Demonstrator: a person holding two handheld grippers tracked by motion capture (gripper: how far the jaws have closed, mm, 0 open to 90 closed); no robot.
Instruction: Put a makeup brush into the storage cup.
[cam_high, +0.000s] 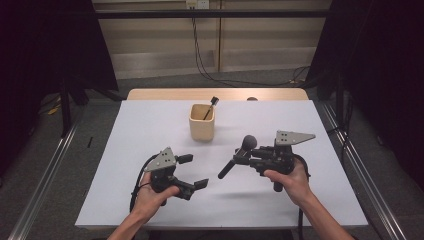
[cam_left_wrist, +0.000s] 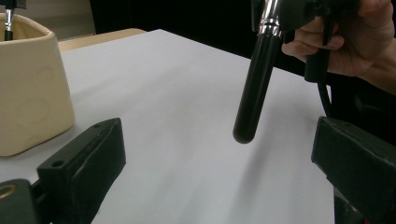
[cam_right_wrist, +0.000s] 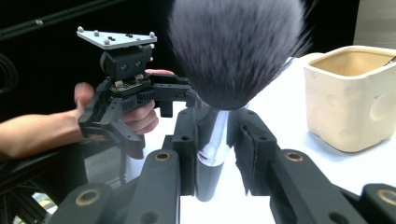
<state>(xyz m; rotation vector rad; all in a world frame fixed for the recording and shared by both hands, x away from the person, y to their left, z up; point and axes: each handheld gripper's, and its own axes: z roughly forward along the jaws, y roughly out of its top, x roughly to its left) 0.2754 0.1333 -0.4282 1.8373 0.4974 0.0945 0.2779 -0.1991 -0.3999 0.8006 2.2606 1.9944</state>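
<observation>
cream cup (cam_high: 202, 123) beyond held brush (cam_high: 237, 155)

High view above table (cam_high: 150, 200), both gripper views close, level, sharing cup (cam_high: 202, 122)

Colour ref. for you, operator:

- Makeup brush (cam_high: 239, 156): black handle, silver ferrule, dark grey-black bristles w/ paler tips.
- Cup (cam_high: 202, 121), toward the table's far edge: cream-beige, faint embossed round marks on walls, no print.
- Small brush (cam_high: 210, 107) in the cup: black w/ silver band.
- Table (cam_high: 150, 125): white top; light wood strip along far edge.
- Left gripper (cam_high: 193, 171) & right gripper (cam_high: 243, 159): black bodies & jaws, grey three-cornered plates, brass-tone pivot rings.
- Surround: black curtains, grey floor.
</observation>
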